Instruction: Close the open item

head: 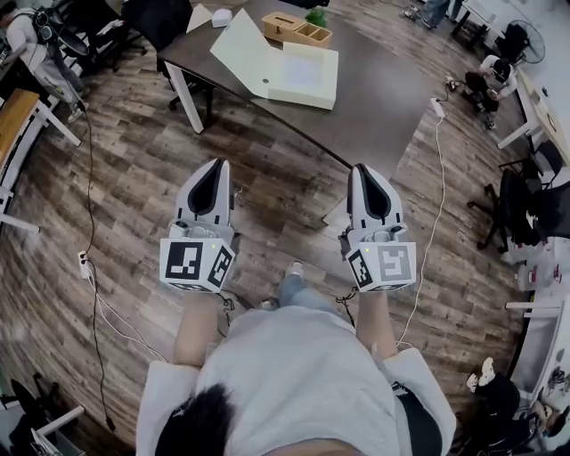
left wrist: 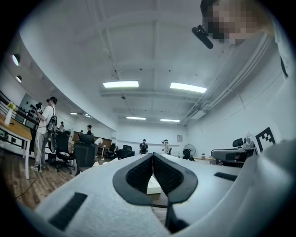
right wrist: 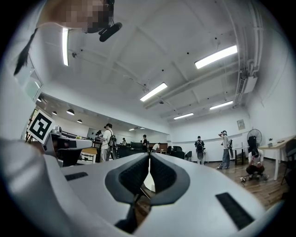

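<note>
On the dark table (head: 383, 98) ahead of the person, a flat white box (head: 301, 76) lies open close to the table's near long edge, about midway along it. Its lid (head: 242, 49) is thrown back toward the table's left corner. Behind it, by the far edge, stand a wooden compartment box (head: 296, 29) and a small green plant (head: 315, 16).

The left gripper (head: 216, 169) and the right gripper (head: 365, 171) are held side by side at waist height over the floor, well short of the table. Both are clenched, jaw tips meeting, with nothing between them.

The task looks not yet begun; this is the approach. The next move likely calls for stepping up to the near edge, getting a jaw under the lid's free edge and swinging it over the base.

The floor (head: 134, 169) is wood plank, crossed by cables (head: 434, 205). It is a large open room with strip lights overhead, office chairs, other desks and several people standing far off.
</note>
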### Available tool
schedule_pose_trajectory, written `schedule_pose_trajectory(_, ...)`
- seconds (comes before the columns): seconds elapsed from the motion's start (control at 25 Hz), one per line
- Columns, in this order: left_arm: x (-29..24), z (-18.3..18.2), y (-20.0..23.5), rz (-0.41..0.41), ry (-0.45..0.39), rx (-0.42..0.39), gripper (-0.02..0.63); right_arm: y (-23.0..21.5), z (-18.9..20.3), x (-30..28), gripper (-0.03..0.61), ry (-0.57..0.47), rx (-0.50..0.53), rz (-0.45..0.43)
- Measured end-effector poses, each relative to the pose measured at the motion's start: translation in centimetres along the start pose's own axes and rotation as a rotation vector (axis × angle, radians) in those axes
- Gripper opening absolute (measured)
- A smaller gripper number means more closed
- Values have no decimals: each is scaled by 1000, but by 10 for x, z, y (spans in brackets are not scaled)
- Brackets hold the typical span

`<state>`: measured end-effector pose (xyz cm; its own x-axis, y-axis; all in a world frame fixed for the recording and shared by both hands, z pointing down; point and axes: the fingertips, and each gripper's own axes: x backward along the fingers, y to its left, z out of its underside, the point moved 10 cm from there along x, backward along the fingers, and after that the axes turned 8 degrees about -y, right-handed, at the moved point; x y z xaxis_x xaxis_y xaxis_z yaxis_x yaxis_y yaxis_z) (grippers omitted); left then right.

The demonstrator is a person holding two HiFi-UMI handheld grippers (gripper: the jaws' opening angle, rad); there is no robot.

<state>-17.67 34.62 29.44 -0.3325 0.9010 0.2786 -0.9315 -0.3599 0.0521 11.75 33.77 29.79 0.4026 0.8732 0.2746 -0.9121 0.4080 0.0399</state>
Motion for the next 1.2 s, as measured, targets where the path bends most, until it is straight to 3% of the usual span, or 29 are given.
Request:
schedule_pose_trajectory(0.76,-122,22,-4,-50,-37,-37,9,-97,28,-92,14,-32,-64,-48)
schedule_pose_trajectory(1.2,-147,36,-1,-39,-13,-53,9,-114,50,-121,14,-7,-115,-67)
